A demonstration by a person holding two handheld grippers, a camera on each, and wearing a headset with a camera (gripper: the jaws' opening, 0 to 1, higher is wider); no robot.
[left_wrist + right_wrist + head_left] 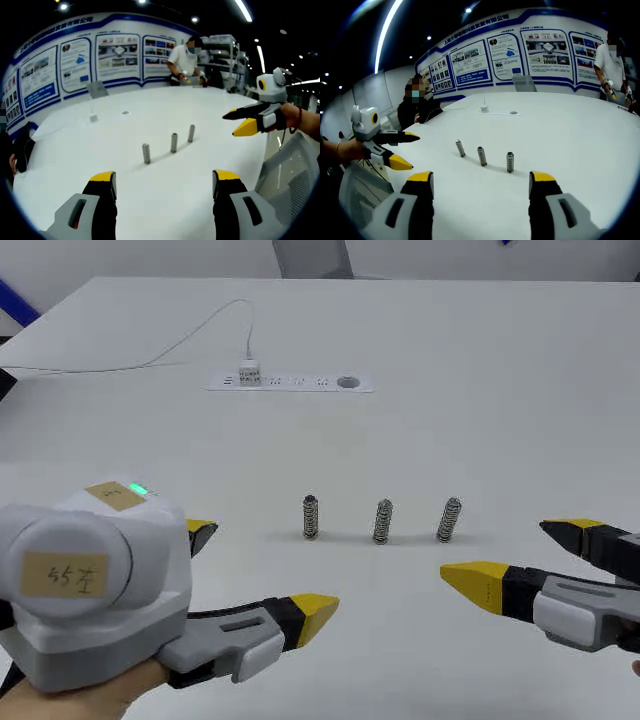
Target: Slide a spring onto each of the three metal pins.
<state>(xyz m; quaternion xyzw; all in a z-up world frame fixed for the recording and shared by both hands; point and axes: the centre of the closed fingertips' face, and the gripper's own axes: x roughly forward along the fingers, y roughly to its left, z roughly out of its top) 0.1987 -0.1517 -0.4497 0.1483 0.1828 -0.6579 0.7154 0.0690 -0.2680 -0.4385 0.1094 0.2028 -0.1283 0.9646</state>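
Three thin grey metal pins (383,521) are stood upright in a row at mid-frame, each already wrapped by a coiled silver spring (311,517). The yellow-tipped left gripper (265,570), lower left, and the yellow-tipped right gripper (500,553), lower right, are held spread wide with nothing gripped. The right is judged a little nearer to the row.

Three springs (383,521) stand upright in a row.

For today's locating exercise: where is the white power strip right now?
In the head view, the power strip lies on the table, in its far half, left of centre, behind the three upright springs, with a white charger plugged in.
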